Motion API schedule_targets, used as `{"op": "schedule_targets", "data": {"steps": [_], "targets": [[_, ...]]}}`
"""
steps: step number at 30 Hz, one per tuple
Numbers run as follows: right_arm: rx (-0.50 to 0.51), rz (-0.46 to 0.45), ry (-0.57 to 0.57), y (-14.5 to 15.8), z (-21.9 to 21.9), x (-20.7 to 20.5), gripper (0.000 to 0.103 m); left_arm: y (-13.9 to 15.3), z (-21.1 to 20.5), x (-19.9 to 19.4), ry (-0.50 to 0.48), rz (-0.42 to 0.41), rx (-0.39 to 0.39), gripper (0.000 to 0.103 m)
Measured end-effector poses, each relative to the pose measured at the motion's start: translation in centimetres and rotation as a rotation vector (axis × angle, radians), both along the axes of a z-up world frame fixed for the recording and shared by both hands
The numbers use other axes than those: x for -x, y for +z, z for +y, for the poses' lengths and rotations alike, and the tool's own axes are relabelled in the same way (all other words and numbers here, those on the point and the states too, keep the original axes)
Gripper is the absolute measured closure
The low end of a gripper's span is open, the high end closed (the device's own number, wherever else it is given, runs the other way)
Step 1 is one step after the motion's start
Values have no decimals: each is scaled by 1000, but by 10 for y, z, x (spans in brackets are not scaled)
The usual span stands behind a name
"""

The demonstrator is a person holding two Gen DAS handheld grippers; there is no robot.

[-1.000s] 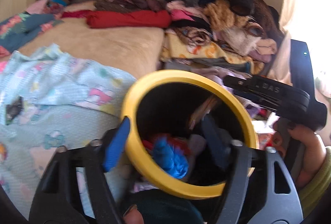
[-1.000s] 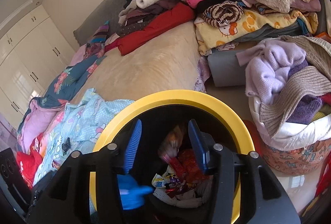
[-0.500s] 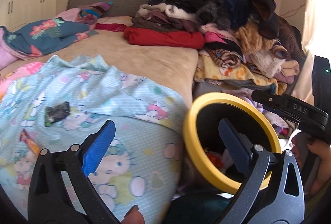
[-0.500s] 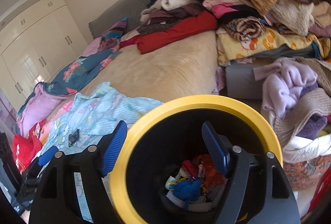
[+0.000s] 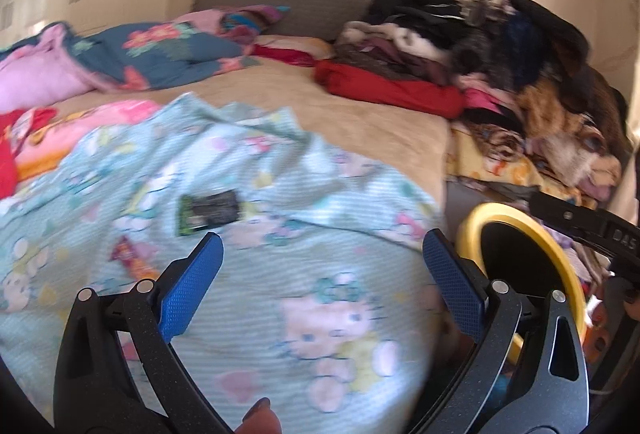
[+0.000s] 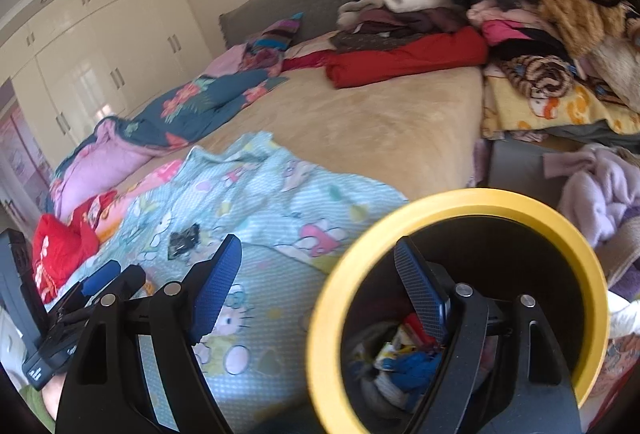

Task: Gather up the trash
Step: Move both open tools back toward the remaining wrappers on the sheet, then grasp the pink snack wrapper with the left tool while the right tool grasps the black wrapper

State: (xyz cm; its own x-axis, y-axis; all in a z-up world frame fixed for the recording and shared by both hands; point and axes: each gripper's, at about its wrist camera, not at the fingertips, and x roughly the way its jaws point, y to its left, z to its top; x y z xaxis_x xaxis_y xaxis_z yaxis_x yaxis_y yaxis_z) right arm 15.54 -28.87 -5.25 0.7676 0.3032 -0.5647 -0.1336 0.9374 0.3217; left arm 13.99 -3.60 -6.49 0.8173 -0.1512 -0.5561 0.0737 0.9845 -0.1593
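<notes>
My left gripper (image 5: 322, 274) hangs open and empty over a pale blue cartoon blanket (image 5: 328, 218) on the bed. A black wrapper (image 5: 208, 211) lies just beyond its left finger, with a red-orange wrapper (image 5: 132, 260) nearer and further left. The yellow-rimmed black bin (image 5: 476, 218) stands off the bed's right edge. In the right wrist view my right gripper (image 6: 316, 250) is empty and its jaws are opening. Its right finger is over the bin (image 6: 480, 195) and its left finger over the blanket. Trash (image 6: 408, 350) lies in the bin's bottom. The black wrapper (image 6: 184, 240) lies ahead to the left.
A tall heap of clothes (image 5: 500, 45) fills the bed's far right. Folded quilts (image 5: 132, 53) lie at far left, with a bare tan sheet (image 5: 360, 113) between. A basket of knitwear (image 6: 600, 193) stands right of the bin. White wardrobes (image 6: 80, 73) line the left wall.
Both grippers swung left from over the bin's mouth toward the blanket, and both jaws widened. The wrapper between the right jaws a second ago is gone from them.
</notes>
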Motion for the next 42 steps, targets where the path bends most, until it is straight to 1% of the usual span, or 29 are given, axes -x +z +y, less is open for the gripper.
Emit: {"op": "schedule_targets", "data": {"steps": [7, 8, 12, 15, 16, 17, 22, 24, 27, 28, 30, 32, 33, 35, 36, 37, 40, 42], "targets": [[27, 32, 120, -8, 65, -27, 26, -22, 63, -7, 150, 51, 29, 11], [31, 39, 131, -10, 73, -31, 26, -27, 72, -8, 166, 64, 39, 13], [39, 66, 186, -18, 107, -49, 26, -46, 102, -12, 211, 128, 102, 34], [37, 91, 226, -24, 130, -61, 26, -61, 121, -14, 215, 170, 199, 41], [30, 99, 240, -27, 137, -66, 26, -65, 126, -16, 203, 183, 252, 42], [30, 111, 252, -29, 145, -72, 26, -69, 129, -17, 201, 191, 281, 45], [48, 165, 298, -44, 179, -97, 26, -84, 137, -27, 218, 229, 326, 54], [49, 185, 310, -50, 191, -109, 26, -90, 142, -33, 231, 243, 351, 60], [43, 212, 332, -57, 204, -124, 26, -94, 147, -41, 236, 248, 374, 63], [32, 225, 339, -60, 208, -129, 26, -96, 149, -44, 237, 248, 384, 65], [-9, 263, 355, -69, 217, -142, 27, -98, 151, -48, 243, 250, 396, 78], [-49, 300, 364, -79, 224, -152, 27, -104, 158, -53, 244, 253, 442, 80], [-62, 315, 364, -83, 228, -156, 28, -106, 159, -54, 244, 254, 452, 80], [-53, 340, 361, -92, 237, -164, 32, -107, 159, -56, 243, 253, 446, 81], [-48, 350, 368, -95, 242, -167, 40, -107, 158, -56, 243, 250, 438, 81], [-48, 355, 376, -98, 246, -168, 53, -106, 156, -56, 243, 246, 427, 81], [-37, 333, 398, -97, 252, -167, 76, -107, 156, -55, 243, 239, 423, 82], [-39, 298, 404, -90, 250, -162, 78, -107, 157, -55, 245, 237, 422, 83]]}}
